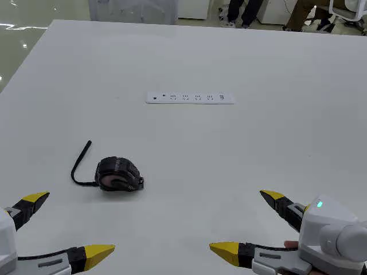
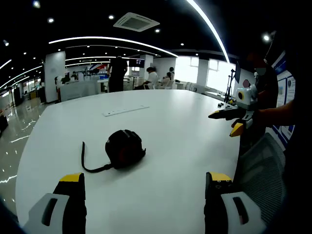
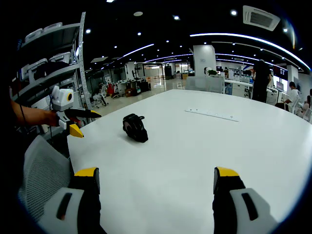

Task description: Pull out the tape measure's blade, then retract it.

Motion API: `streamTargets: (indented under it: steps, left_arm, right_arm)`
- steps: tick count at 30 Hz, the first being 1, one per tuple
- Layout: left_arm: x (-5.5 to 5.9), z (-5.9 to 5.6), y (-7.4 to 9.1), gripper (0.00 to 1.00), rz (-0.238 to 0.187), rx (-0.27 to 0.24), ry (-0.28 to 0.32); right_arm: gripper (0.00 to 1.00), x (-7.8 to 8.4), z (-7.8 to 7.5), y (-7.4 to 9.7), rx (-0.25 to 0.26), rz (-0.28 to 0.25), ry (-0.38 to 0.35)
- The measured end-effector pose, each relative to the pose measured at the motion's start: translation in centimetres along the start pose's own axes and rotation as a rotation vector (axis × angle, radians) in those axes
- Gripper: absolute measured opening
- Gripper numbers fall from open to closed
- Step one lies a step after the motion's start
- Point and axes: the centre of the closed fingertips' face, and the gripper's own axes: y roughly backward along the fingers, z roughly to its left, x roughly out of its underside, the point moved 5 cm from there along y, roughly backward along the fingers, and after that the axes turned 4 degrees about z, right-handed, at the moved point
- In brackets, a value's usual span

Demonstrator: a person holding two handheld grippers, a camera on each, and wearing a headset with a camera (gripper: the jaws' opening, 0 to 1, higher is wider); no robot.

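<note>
Head view: the left gripper (image 1: 75, 222) has its 2 yellow-tipped fingers (image 1: 97, 252) spread wide with nothing between them, low at the left edge. The right gripper (image 1: 238, 220), low at the right, is spread just as wide and holds nothing either. Both hover over the white table (image 1: 241, 149), well apart from each other. The black tape measure (image 1: 117, 175) lies on the table ahead of the left gripper, nearer to it than to the right one, and touches neither. Its blade is wound into the case. A black wrist strap (image 1: 80, 163) curls away from its left side. Farther off, a white power strip (image 1: 190, 98) lies flat near the table's middle.
</note>
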Motion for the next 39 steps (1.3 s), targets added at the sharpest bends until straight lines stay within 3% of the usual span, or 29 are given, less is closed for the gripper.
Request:
streamTargets:
  steps: [24,39]
  left_arm:
    - [-0.3,-0.3,0.0,1.0,-0.003,0.005,-0.014]
    - [-0.7,0.4,-0.5,1.0,0.021,0.025,-0.044]
  right_arm:
    - [1.0,0.1,-0.5,0.3,0.001,0.003,0.018]
    - [0.99,-0.3,-1.1,0.0,-0.025,0.025,0.048]
